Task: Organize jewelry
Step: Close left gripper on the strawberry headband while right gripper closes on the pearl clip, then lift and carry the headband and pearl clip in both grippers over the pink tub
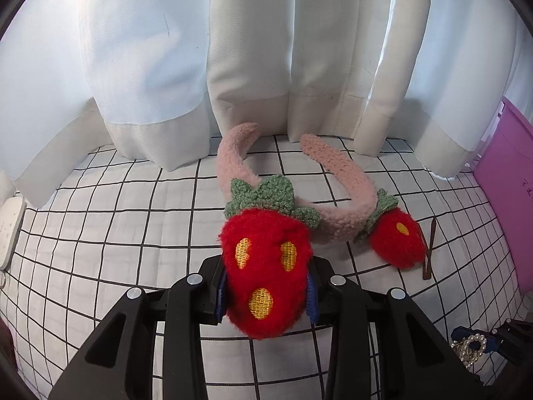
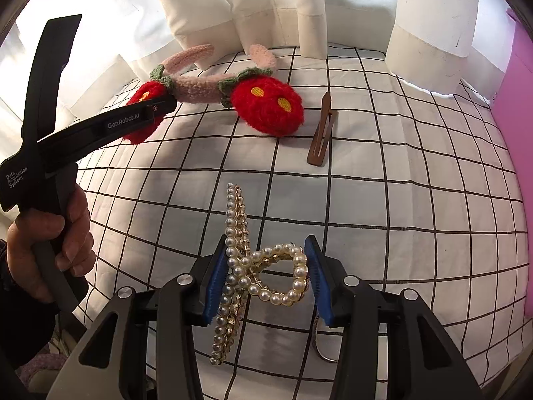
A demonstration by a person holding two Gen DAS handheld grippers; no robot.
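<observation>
Red plush strawberry (image 1: 266, 283) sitting clamped between blue pads (image 1: 221, 296) of left gripper (image 1: 266, 295), jaws closed on it. Belonging to pink fuzzy headband (image 1: 336, 223), trailing away toward white curtain (image 1: 250, 50), both band tips lying just short of curtain hem. Second strawberry (image 1: 396, 238) resting on checked sheet (image 1: 133, 233), just beside brown flat hair clip (image 1: 429, 250).

Right gripper (image 2: 266, 280) closing on pearl claw clip (image 2: 263, 273): pearl loop pressing against both blue pads (image 2: 213, 286), long pearl spine (image 2: 230, 233) running up and down past left pad, lower end passing behind gripper frame. Thin metal loop (image 2: 323, 350) showing below right pad, mostly hidden, not identifiable.

Open sheet lying between pearl clip and headband, also right of brown clip out to pink panel (image 2: 516, 166) standing at right edge. Curtain folds closing off back edge.

In right wrist view, left gripper crossing in front of near strawberry, covering most of it; hand (image 2: 56, 243) gripping its handle at left edge, sleeve cut off by frame. Writing on pink panel too small to read. White flat device (image 1: 10, 230) lying at far left, cut off by lens rim.

Surface: white bedding, black grid lines, slightly wrinkled. Strong backlight coming through curtain.
</observation>
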